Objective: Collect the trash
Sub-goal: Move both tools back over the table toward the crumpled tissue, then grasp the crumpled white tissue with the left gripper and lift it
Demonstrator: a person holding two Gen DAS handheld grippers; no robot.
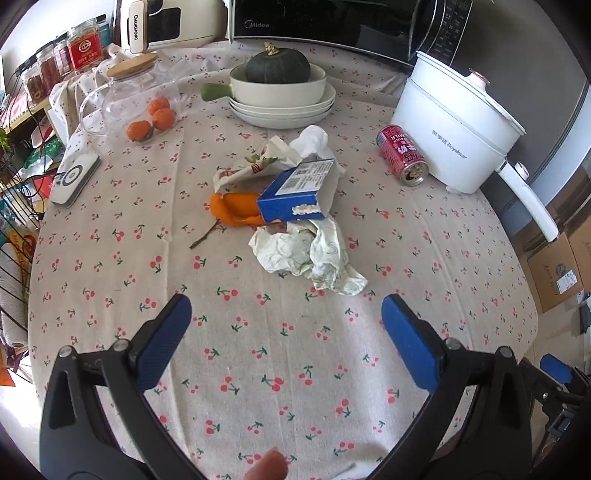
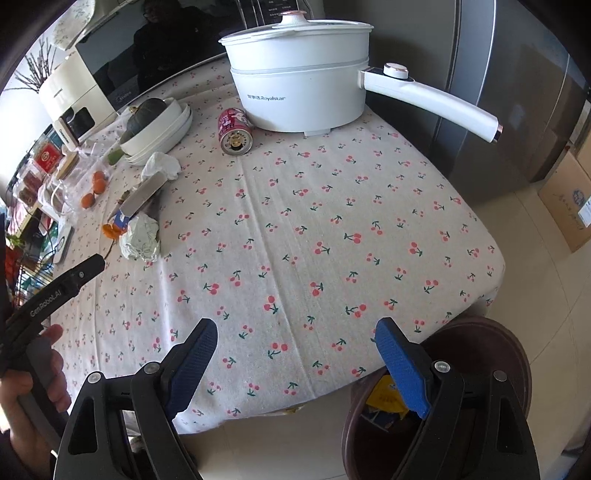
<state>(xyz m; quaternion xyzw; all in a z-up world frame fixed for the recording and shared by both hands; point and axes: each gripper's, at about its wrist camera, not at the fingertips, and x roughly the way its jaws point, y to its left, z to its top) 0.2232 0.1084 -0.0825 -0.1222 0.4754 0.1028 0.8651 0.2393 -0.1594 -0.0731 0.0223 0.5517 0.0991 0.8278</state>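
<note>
Trash lies in a heap mid-table: a blue carton [image 1: 295,194] on its side, orange peel [image 1: 232,208], a crumpled white-green wrapper [image 1: 314,254], and white tissue with printed paper [image 1: 291,151]. A red drink can [image 1: 400,155] lies on its side beside the white pot. My left gripper [image 1: 286,306] hovers open over bare cloth, just short of the wrapper, nothing between its fingers. My right gripper [image 2: 295,332] is open and empty over the table's near right corner. Below that corner stands a brown bin [image 2: 517,354] with trash inside. The heap [image 2: 138,221] and the can [image 2: 235,131] show far off in the right wrist view.
A white electric pot [image 1: 454,129] with a long handle stands at the right. Stacked bowls with a green squash [image 1: 279,92], a glass jar, tangerines [image 1: 155,118], a white device [image 1: 75,177] and a microwave [image 1: 332,22] line the back. Cardboard boxes [image 2: 570,206] stand on the floor.
</note>
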